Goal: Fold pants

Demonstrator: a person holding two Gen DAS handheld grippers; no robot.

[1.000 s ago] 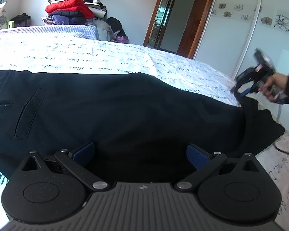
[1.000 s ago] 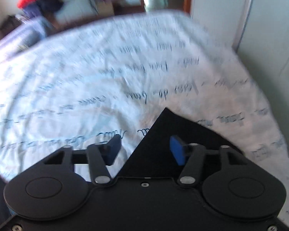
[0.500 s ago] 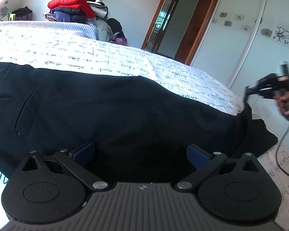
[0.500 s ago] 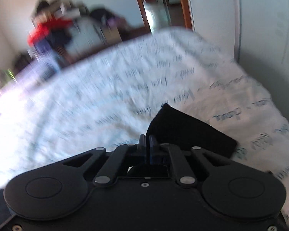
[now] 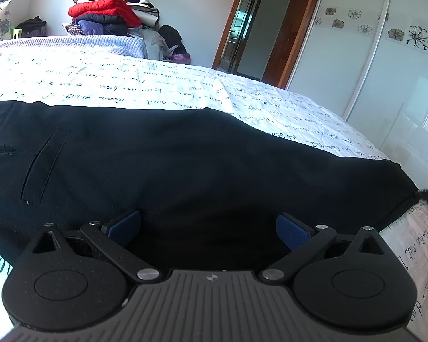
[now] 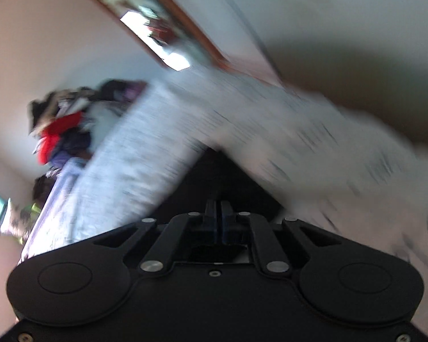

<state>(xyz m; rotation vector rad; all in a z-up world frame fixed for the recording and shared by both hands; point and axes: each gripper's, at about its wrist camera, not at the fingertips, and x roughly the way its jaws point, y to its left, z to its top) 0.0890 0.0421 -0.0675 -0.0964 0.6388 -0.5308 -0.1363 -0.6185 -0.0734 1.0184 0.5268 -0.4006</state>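
While the black fabric pants (image 5: 185,165) lie flat across the white script-printed bed sheet (image 5: 157,85), long axis running left to right, the right tool (image 6: 217,209) is clamped on their far-right hem end; the left tool (image 5: 208,226), pads apart, hovers over the near middle, holding nothing.
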